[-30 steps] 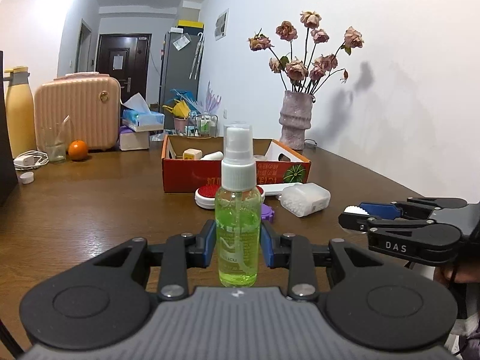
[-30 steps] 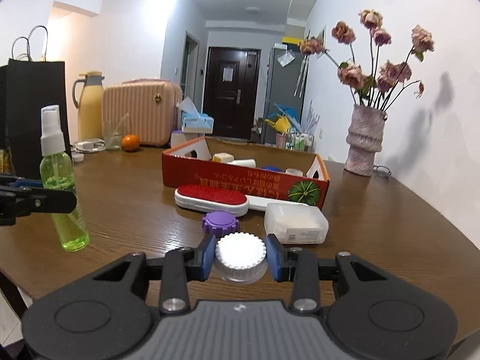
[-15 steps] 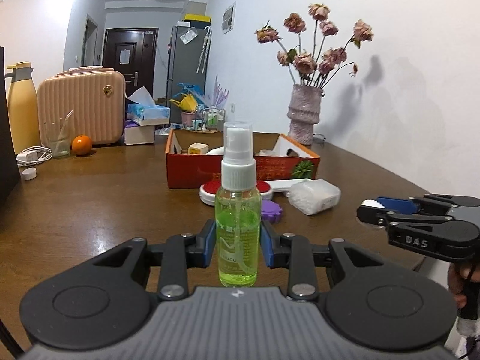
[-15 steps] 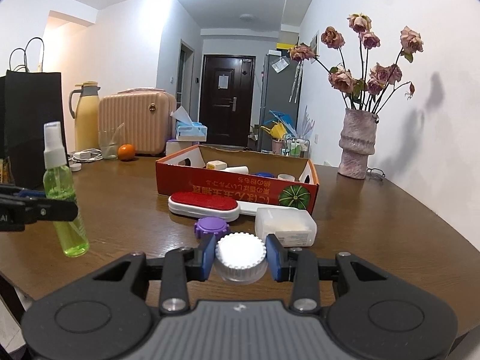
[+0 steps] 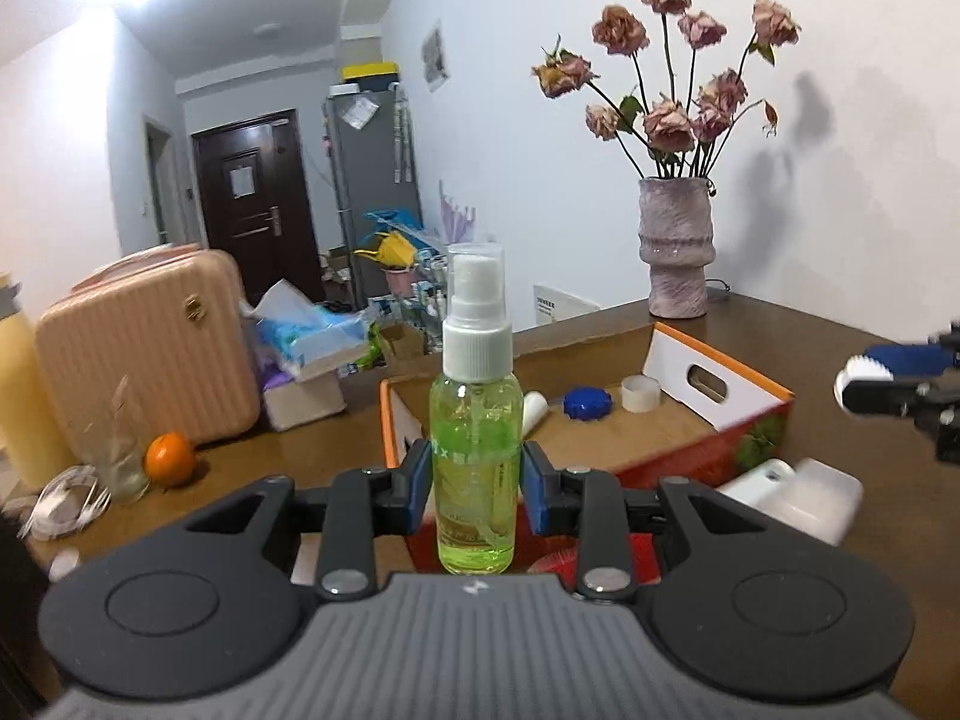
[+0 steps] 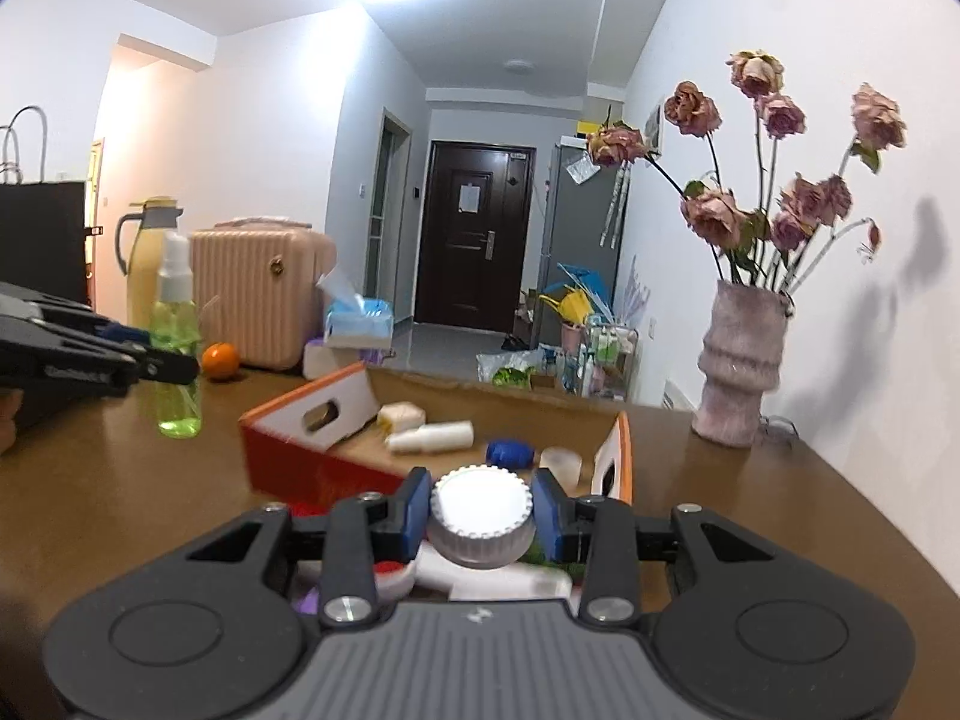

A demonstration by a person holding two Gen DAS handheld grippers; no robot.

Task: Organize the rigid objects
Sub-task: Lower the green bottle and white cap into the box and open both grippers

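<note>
My left wrist camera shows the box's (image 5: pixel 714 378) white end panel side-on; my right one alone shows a white tube (image 6: pixel 431 438) inside it. My left gripper (image 5: pixel 476 483) pinches the green spray bottle (image 5: pixel 475 468) upright above the box's near edge. My right gripper (image 6: pixel 481 515) clamps the white ridged cap (image 6: pixel 481 513), held before the box.

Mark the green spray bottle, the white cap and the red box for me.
green spray bottle (image 5: pixel 474 450), left wrist view, liquid-filled body.
white cap (image 6: pixel 481 504), right wrist view, flat top.
red box (image 6: pixel 312 468), right wrist view, near wall.
</note>
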